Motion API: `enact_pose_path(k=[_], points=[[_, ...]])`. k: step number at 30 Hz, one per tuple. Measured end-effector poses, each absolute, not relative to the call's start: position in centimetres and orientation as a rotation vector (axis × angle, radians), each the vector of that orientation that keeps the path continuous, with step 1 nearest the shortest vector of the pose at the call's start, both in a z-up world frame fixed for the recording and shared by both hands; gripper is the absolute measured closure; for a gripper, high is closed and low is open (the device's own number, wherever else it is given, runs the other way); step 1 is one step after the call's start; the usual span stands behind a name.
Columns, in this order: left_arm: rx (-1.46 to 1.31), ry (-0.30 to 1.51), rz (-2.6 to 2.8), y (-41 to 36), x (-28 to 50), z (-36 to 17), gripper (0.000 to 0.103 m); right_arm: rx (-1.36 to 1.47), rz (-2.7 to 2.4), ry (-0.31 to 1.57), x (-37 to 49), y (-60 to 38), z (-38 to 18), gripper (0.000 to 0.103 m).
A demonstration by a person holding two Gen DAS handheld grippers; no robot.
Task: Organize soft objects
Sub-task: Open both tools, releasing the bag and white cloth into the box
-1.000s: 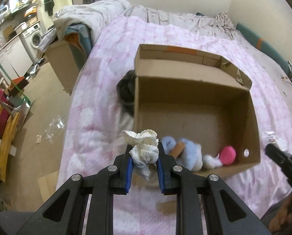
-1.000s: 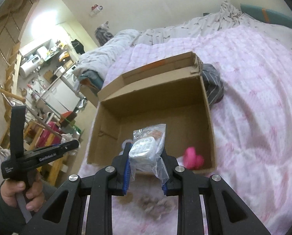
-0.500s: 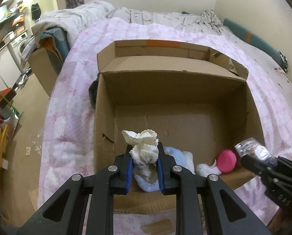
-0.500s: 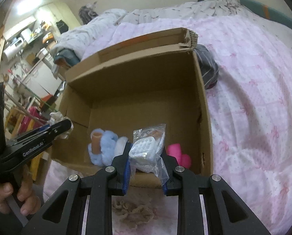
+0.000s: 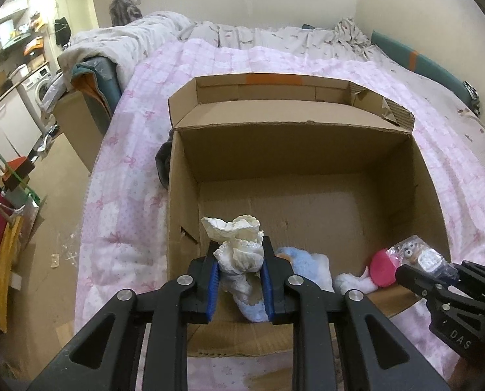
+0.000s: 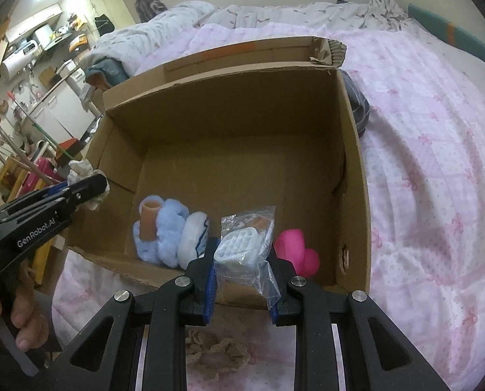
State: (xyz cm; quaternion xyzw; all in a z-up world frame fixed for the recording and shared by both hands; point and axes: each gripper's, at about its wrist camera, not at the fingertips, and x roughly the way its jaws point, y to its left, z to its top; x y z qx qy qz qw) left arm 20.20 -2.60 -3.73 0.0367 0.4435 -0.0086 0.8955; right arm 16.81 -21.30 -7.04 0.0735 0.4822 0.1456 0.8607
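Note:
An open cardboard box (image 5: 307, 150) (image 6: 229, 104) lies on a pink quilt. My left gripper (image 5: 239, 277) is shut on a white frilly cloth (image 5: 237, 242) just above the box's near left corner; it also shows in the right wrist view (image 6: 89, 189). My right gripper (image 6: 242, 277) is shut on a clear plastic bag of small items (image 6: 245, 241) over the box's near edge; it shows in the left wrist view (image 5: 421, 262). Inside the box lie a fluffy blue toy (image 6: 167, 231) with a tan tube and a pink soft toy (image 6: 296, 249) (image 5: 382, 267).
A dark garment (image 6: 356, 107) lies against the box's far side. A lacy beige cloth (image 6: 213, 352) lies on the quilt (image 6: 437, 163) below my right gripper. A cat (image 5: 126, 8) sits on heaped bedding at the back. The floor and furniture lie to the left (image 5: 21, 169).
Both grippers have moved forward to the box with their loads still held. The box now fills more of both views.

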Motion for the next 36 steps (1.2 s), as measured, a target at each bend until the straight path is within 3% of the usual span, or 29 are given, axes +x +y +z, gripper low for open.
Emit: enact_pose_path(k=[8,12,17,18,33,34,36], points=[[0.083,0.925,-0.003,-2.46,20.12,-4.03,0.083,0.144,0.311,0.997,16.7,-21.15,-6.81,0.077],[0.096,0.927,-0.02,-2.69,20.09,-4.1,0.077,0.144,0.314,0.996,16.65,-21.06,-6.88,0.077],[0.099,0.9,-0.019,-2.96,19.66,-3.67,0.036,0.147,0.311,0.994,16.61,-21.14,-6.94,0.077],[0.094,0.892,-0.024,-2.98,19.51,-3.48,0.035,0.147,0.31,0.996,16.6,-21.14,-6.98,0.077],[0.054,0.913,-0.031,-2.35,19.55,-3.4,0.033,0.18,0.302,0.975,16.41,-21.96,-6.64,0.076],[0.055,0.917,-0.032,-2.33,19.56,-3.45,0.033,0.18,0.3,0.979,16.44,-21.95,-6.64,0.075],[0.066,0.923,-0.025,-2.38,19.63,-3.56,0.033,0.174,0.295,0.975,16.38,-21.89,-6.52,0.06]])
